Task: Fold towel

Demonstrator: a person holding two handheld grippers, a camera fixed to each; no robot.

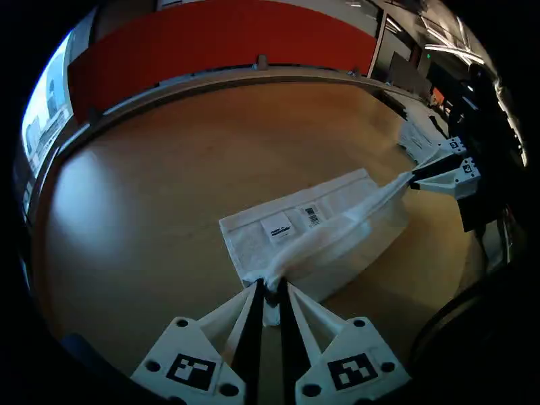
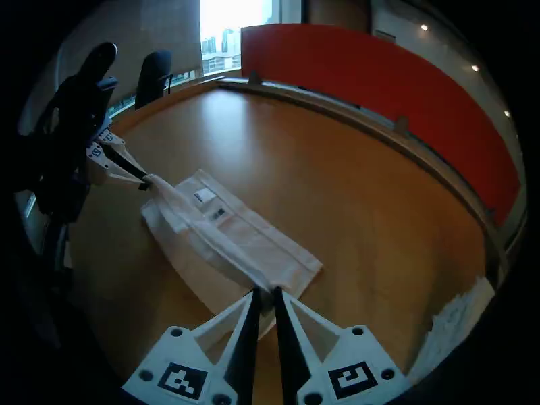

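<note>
In the left gripper view I have a bright window (image 1: 44,115) at the far left, then the wooden table (image 1: 169,202) running up to a red partition (image 1: 223,40). At bottom centre my left gripper (image 1: 270,291) has its jaws drawn narrow, both fingers pinching a bunched corner of the white towel (image 1: 317,223). The towel lies near the middle of the table, its lower layer flat with two small tags (image 1: 278,226) facing up. The held edge rises off it and stretches in a line toward the right. At that end my right gripper (image 1: 413,179) has its tips closed on the opposite corner, with some papers (image 1: 413,138) just behind it. In the right gripper view the left gripper sits at the far left, gripping its corner, with two dark chairs (image 2: 154,74) beyond it. The towel runs diagonally from there down to the bottom centre, where the right gripper's jaws are nearly together with cloth pinched between both fingers. The partition curves along the right side.
</note>
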